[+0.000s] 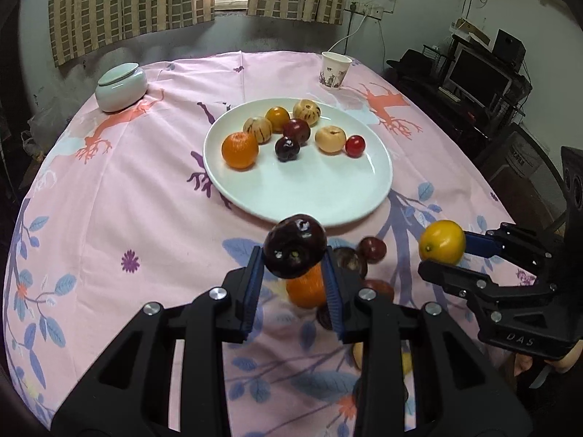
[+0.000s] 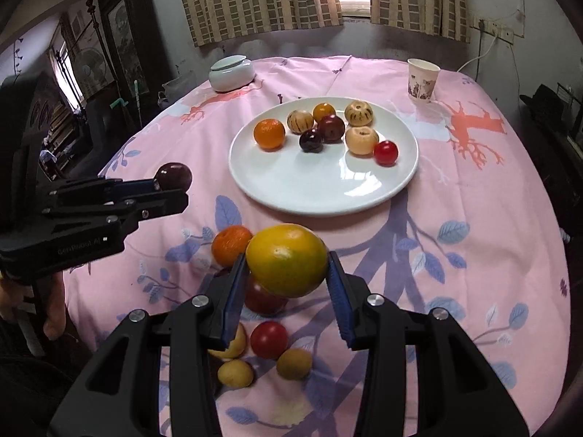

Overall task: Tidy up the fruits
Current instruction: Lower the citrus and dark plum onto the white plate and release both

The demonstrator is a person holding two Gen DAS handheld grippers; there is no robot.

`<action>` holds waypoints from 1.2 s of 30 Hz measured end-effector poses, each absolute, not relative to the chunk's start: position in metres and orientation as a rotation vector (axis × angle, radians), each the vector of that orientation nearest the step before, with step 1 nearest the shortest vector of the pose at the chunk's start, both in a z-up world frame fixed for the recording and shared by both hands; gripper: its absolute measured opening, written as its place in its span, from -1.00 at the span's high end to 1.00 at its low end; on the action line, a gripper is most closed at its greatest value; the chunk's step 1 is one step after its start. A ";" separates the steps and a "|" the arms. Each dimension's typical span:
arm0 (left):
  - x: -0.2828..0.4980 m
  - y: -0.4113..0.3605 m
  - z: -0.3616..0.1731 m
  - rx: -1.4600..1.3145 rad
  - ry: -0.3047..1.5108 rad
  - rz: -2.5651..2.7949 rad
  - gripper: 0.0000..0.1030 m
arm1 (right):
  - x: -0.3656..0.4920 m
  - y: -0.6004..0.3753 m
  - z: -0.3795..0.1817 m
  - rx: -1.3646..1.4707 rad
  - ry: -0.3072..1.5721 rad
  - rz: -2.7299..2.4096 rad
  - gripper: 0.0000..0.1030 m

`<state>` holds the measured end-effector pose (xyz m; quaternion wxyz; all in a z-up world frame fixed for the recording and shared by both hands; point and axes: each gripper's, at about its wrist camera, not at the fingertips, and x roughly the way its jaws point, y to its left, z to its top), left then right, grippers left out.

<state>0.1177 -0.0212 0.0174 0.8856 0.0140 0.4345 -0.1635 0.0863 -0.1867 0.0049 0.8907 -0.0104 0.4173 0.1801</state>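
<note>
Left wrist view: left gripper (image 1: 294, 255) clamped dark plum (image 1: 294, 250); right gripper (image 2: 288, 258) clamped yellow-green citrus (image 2: 287, 259). Both fruits hung clear of cloth; plate (image 1: 328, 196) lay straight ahead, left hand nearer.

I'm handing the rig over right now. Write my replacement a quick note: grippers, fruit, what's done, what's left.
Left gripper: shut on a dark plum, lifted off the cloth.
Right gripper: shut on a yellow-orange citrus, also lifted.
White plate, mid-table: eight fruits already on it, all on its far half; the near half is bare.
Left to do: set down both held fruits on the plate, then fetch the loose ones on the tablecloth near the grippers, including an orange, a red fruit and small yellow ones.
Lidded jar and paper cup stand at the far edge, clear of the plate.
</note>
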 end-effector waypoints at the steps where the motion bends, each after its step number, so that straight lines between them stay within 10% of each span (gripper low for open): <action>1: 0.133 -0.023 0.018 0.033 0.907 -0.325 0.37 | 0.098 -0.188 0.007 -0.029 0.870 0.373 0.15; 20: 0.258 -0.043 -0.034 0.021 1.036 -0.255 0.35 | 0.257 -0.173 -0.038 -0.111 0.970 0.368 0.09; 24: 0.262 -0.034 -0.027 -0.016 1.001 -0.214 -0.30 | 0.253 -0.168 -0.030 -0.168 0.908 0.331 -0.25; 36: 0.136 -0.003 0.035 -0.024 0.797 -0.259 -0.57 | 0.155 -0.209 0.004 -0.011 0.947 0.332 -0.29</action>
